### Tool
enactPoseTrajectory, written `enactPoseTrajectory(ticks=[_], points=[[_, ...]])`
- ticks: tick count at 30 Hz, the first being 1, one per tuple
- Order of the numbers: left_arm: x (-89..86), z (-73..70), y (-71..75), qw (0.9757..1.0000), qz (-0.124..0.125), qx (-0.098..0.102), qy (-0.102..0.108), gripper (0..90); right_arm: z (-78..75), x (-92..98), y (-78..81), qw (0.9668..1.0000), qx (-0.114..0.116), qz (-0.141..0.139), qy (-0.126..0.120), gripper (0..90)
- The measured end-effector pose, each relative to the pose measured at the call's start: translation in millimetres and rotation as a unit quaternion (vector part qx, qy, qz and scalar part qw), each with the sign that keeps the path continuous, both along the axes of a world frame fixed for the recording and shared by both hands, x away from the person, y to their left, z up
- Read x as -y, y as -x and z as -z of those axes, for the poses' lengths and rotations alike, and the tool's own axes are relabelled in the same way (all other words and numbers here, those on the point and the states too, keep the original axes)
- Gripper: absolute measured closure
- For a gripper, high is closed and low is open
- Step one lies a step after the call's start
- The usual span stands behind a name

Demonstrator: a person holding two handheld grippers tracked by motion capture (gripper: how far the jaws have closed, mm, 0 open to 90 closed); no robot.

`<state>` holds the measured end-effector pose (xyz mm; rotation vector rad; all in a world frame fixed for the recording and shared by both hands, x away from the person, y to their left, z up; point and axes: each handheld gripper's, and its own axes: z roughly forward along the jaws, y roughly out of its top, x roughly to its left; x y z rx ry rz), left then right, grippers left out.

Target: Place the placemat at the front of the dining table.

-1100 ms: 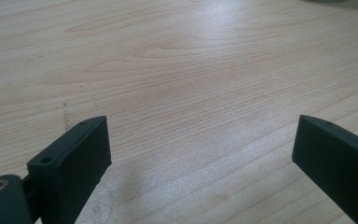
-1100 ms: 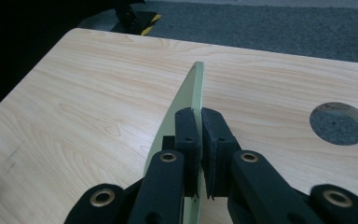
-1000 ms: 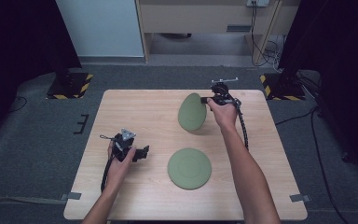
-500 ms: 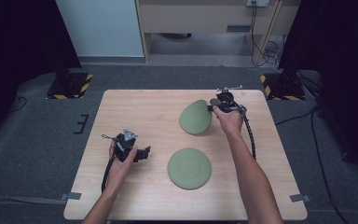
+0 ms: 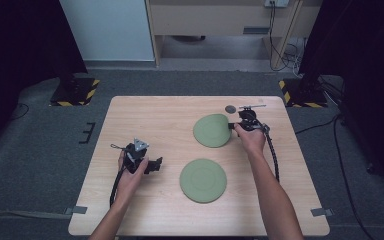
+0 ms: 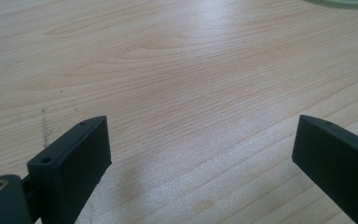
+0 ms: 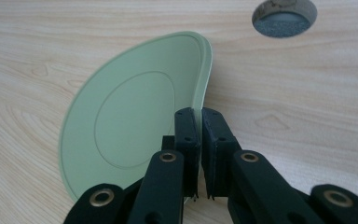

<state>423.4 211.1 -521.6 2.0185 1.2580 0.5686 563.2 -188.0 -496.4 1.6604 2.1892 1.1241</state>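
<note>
Pinching rim of green plate [image 5: 211, 130] in right hand-held gripper [image 5: 231, 126], tilted so far edge meets tabletop [image 5: 145, 115] first; left hand-held gripper [image 5: 156, 164] idle, jaws wide, second plate [image 5: 203, 180] beside it

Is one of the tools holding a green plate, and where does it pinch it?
Yes. The right tool pinches the far green plate by its rim, on the edge nearest the hand. The left tool is open, holding nothing.
</note>
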Motion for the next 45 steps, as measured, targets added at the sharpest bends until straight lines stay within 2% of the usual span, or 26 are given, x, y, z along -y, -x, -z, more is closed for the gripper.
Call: enactPoseTrajectory(ticks=[13, 17, 21, 26, 29, 34, 36, 38, 41, 45], points=[[0.0, 0.1, 1.0, 1.0, 0.002, -0.001, 0.001, 3.7, 12.2, 4.1, -2.3, 0.9998, -0.011, 0.011, 0.012, 83.3], [-0.9, -0.5, 1.2, 1.0, 0.002, 0.0, 0.001, 3.7, 16.1, 6.0, -3.4, 0.9996, -0.015, 0.017, 0.019, 77.8], [-2.0, -1.0, 1.6, 1.0, 0.001, 0.0, 0.001, 3.7, 15.7, 11.1, -4.3, 0.999, -0.015, 0.036, 0.023, 51.2], [-1.6, -1.9, 2.3, 1.0, 0.001, 0.001, 0.0, 3.7, 6.9, 18.8, -2.3, 0.998, 0.0, 0.053, 0.033, 30.7], [-0.6, -1.3, 2.2, 1.0, 0.001, 0.001, -0.003, 3.7, -1.1, 24.5, -0.1, 0.9977, 0.006, 0.061, 0.028, 21.3], [0.2, -1.1, 2.7, 1.0, 0.003, -0.001, -0.006, 3.7, -14.7, 32.5, 5.1, 0.9968, 0.029, 0.071, 0.023, 12.7], [0.4, -1.1, 3.1, 1.0, 0.003, -0.001, -0.006, 3.6, -18.9, 34.1, 7.5, 0.9966, 0.031, 0.072, 0.025, 9.6], [0.3, -1.0, 3.6, 1.0, 0.003, -0.001, -0.007, 3.6, -23.8, 34.0, 11.1, 0.9961, 0.037, 0.072, 0.034, 9.0], [-0.5, -1.1, 4.6, 1.0, 0.001, -0.001, -0.009, 3.3, -31.2, 33.8, 17.3, 0.9964, 0.049, 0.064, 0.024, 7.9], [-2.0, -0.5, 6.3, 1.0, -0.002, -0.001, -0.009, 3.0, -38.6, 32.0, 24.3, 0.9962, 0.06, 0.058, 0.023, 7.9]])
